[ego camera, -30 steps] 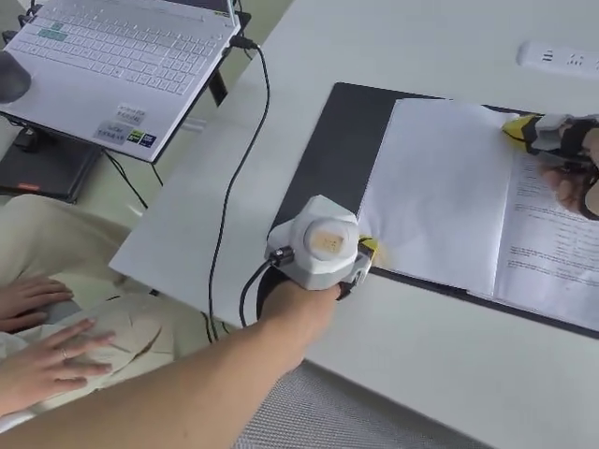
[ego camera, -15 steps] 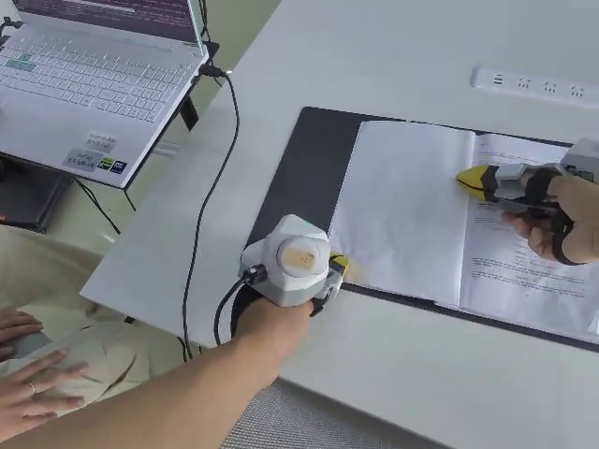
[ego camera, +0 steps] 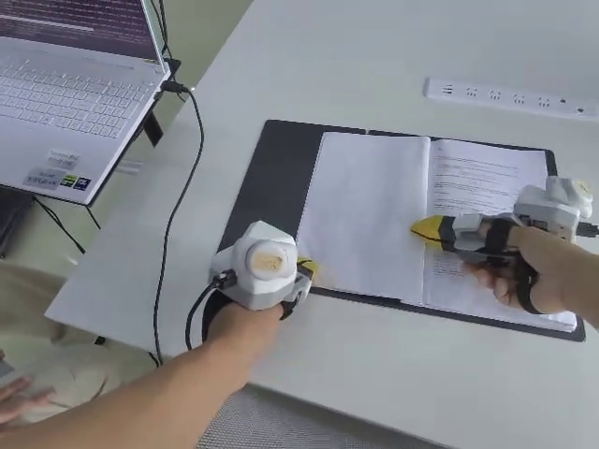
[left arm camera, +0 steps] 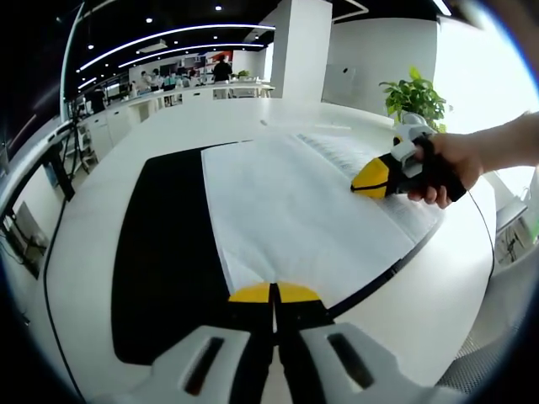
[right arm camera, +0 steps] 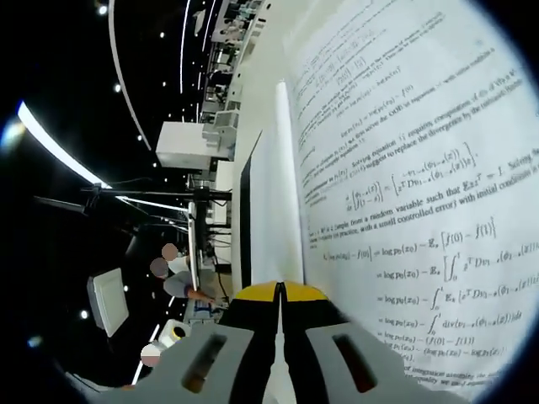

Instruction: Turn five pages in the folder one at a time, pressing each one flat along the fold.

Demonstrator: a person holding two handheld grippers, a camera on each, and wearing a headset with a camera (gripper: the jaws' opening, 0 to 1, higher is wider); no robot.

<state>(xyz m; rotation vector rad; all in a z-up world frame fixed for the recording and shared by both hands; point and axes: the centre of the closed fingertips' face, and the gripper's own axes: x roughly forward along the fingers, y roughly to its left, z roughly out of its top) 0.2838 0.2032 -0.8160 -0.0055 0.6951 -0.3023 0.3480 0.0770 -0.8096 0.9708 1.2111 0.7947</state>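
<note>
Right under the tips of my right gripper (ego camera: pixel 426 227) runs the fold (ego camera: pixel 429 178) of the folder (ego camera: pixel 271 178), and here's the news. A second ago those tips sat at the far end of the fold, and half a second ago they were partway along. Now they're well down it, nearer to me. The view has swung as well, but measured against the page edges the travel is real. I read that as the pressing stroke on this sheet more than half run, with the near stretch still to do. How many of the five pages are behind me, I can't say from this. On that side my fingers are closed, yellow tips meeting, nothing between them, just bearing on paper.

Over at my left gripper (ego camera: pixel 304 271), no change: it's still parked on the near outer corner of the turned page (ego camera: pixel 365 206), fingers shut tip to tip. Whether they nip the sheet's edge I can't tell. That page lies blank and flat between my two sets of tips, on the white table (ego camera: pixel 374 65).

As for writing, the printed page (ego camera: pixel 482 178) just beyond my right tips carries maths. I can read "random variable such that", "small controlled error" and rows of "log p" terms.
</note>
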